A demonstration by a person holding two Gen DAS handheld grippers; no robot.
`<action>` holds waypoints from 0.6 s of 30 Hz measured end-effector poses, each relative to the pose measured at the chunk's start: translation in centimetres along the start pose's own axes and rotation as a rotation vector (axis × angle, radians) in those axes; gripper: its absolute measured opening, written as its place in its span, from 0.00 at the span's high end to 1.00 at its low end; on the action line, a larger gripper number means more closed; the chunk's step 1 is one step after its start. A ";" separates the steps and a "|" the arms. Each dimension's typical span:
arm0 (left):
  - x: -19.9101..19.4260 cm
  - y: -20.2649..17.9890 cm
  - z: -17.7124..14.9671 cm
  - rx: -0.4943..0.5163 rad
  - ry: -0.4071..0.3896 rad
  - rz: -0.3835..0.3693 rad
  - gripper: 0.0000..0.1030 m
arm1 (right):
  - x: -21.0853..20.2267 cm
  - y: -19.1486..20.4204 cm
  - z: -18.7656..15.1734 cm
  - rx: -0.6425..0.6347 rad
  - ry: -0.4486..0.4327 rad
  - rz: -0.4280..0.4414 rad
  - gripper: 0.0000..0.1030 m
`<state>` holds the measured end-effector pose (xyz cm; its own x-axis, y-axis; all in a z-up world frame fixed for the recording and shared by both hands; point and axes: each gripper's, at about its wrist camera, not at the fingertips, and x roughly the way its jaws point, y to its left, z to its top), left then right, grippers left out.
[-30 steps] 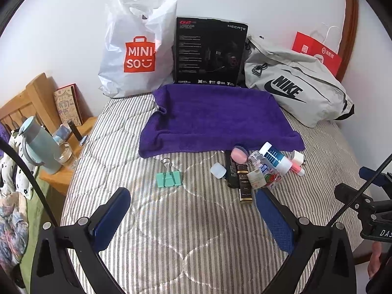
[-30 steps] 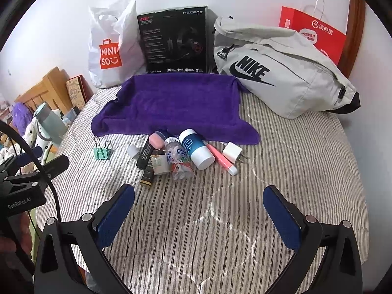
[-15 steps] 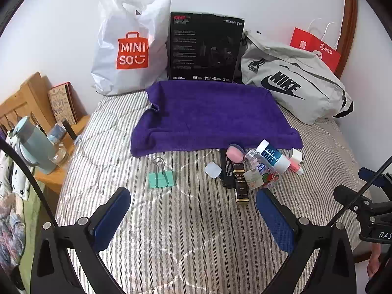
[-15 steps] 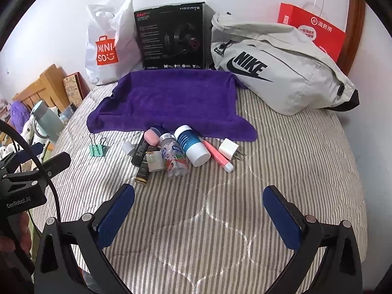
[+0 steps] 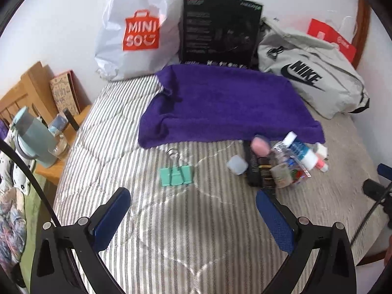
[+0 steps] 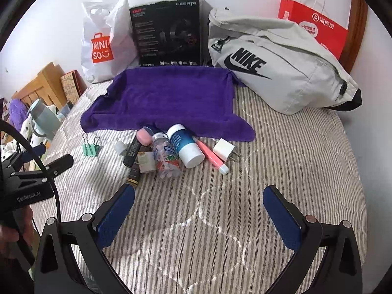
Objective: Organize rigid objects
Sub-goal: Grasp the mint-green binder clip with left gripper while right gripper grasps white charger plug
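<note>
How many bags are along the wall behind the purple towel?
3: white shopping bag at left, grey Nike bag at right, red paper bag behind it. More may be hidden.

Both cameras ride low over the striped bed (image 6: 281, 171), looking forward between their own spread blue fingers toward the far wall. The left view sits off to the left, nearest the green binder clip (image 5: 176, 176); the right view faces the cluster of small bottles (image 6: 169, 154). They share the purple towel (image 5: 220, 105), the clutter, and each catches the other rig at its edge.
</note>
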<state>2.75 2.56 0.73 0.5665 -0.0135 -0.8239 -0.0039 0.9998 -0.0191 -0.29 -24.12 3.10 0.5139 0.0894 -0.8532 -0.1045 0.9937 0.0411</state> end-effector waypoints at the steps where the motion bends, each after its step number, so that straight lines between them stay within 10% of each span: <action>1: 0.8 0.5 0.1 -0.007 0.018 0.003 0.00 | 0.2 -0.2 0.0 0.002 0.002 -0.002 0.00; 14: 7.8 1.7 1.2 -0.023 0.034 0.046 0.05 | 4.0 -4.6 -0.5 0.069 0.056 -0.017 0.00; 18: 8.6 2.0 1.0 -0.017 0.046 0.058 0.23 | 5.1 -6.0 -0.3 0.109 0.065 -0.010 0.00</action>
<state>8.48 4.43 -5.82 0.5261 0.0429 -0.8493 -0.0495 0.9986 0.0198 2.75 -29.66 -1.68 0.4578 0.0779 -0.8856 -0.0042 0.9963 0.0854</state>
